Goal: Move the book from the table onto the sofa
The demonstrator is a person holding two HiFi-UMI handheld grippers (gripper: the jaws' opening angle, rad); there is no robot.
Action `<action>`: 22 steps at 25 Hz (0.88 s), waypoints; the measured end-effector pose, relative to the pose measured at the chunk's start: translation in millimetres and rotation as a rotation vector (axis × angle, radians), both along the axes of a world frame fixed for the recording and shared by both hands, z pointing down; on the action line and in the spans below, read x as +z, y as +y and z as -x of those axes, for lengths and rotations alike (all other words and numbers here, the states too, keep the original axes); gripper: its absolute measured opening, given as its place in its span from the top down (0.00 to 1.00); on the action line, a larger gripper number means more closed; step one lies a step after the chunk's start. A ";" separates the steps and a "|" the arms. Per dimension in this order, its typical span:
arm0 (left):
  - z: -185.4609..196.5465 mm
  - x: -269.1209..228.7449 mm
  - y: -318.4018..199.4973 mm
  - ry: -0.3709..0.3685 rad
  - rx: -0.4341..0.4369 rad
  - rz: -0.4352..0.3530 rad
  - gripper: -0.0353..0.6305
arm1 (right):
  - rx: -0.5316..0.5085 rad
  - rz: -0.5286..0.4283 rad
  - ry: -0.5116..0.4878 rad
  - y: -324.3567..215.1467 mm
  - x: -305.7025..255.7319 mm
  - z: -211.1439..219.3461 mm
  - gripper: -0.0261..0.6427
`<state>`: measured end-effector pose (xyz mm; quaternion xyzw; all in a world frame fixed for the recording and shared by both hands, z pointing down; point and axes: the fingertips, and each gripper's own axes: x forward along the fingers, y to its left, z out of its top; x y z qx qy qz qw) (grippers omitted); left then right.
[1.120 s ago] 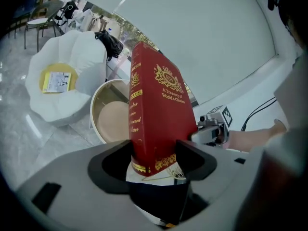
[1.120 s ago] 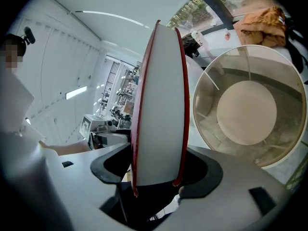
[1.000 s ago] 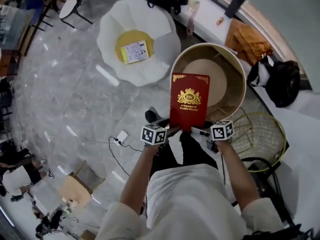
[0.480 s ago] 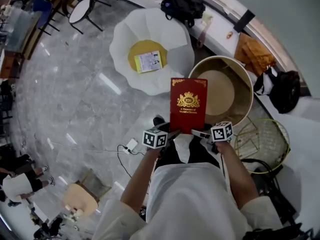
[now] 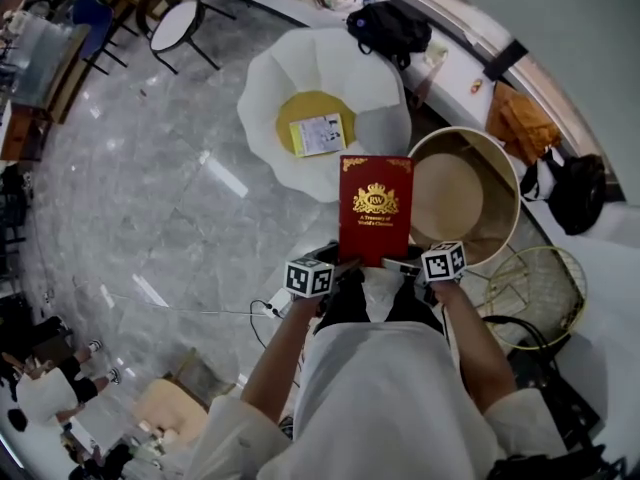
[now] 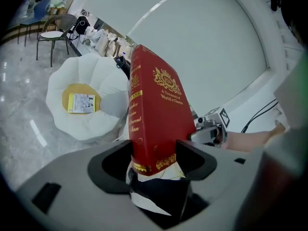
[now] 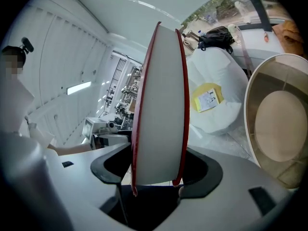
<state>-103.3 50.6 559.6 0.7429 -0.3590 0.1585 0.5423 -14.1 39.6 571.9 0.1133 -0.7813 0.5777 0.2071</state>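
Observation:
A red hardback book (image 5: pixel 375 208) with gold print is held upright in front of me by both grippers. My left gripper (image 5: pixel 345 263) is shut on its spine end, where the book (image 6: pixel 154 114) sits between the pads of the left gripper (image 6: pixel 153 160). My right gripper (image 5: pixel 400 265) is shut on the page edge; the white pages of the book (image 7: pixel 159 105) fill the right gripper (image 7: pixel 156 170). Ahead stands a white petal-shaped sofa (image 5: pixel 330 108) with a yellow cushion (image 5: pixel 297 118) and a booklet (image 5: pixel 323 134) on it. A round beige table (image 5: pixel 465 193) stands to the right.
A yellow wire basket (image 5: pixel 540 293) stands right of me. A black bag (image 5: pixel 390 23) lies behind the sofa, a black backpack (image 5: pixel 575 193) and an orange cloth (image 5: pixel 520 123) by the curved wall. A chair (image 5: pixel 180 18) is far left; a cable (image 5: pixel 270 308) crosses the marble floor.
Both grippers have carried the book forward with the person. The sofa and round table have slid nearer in the head view. The grip on the book is unchanged.

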 end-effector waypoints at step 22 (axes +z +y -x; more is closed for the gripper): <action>110.7 5.7 -49.2 0.007 -0.106 -0.012 0.51 | -0.025 0.024 -0.023 -58.0 3.9 111.7 0.48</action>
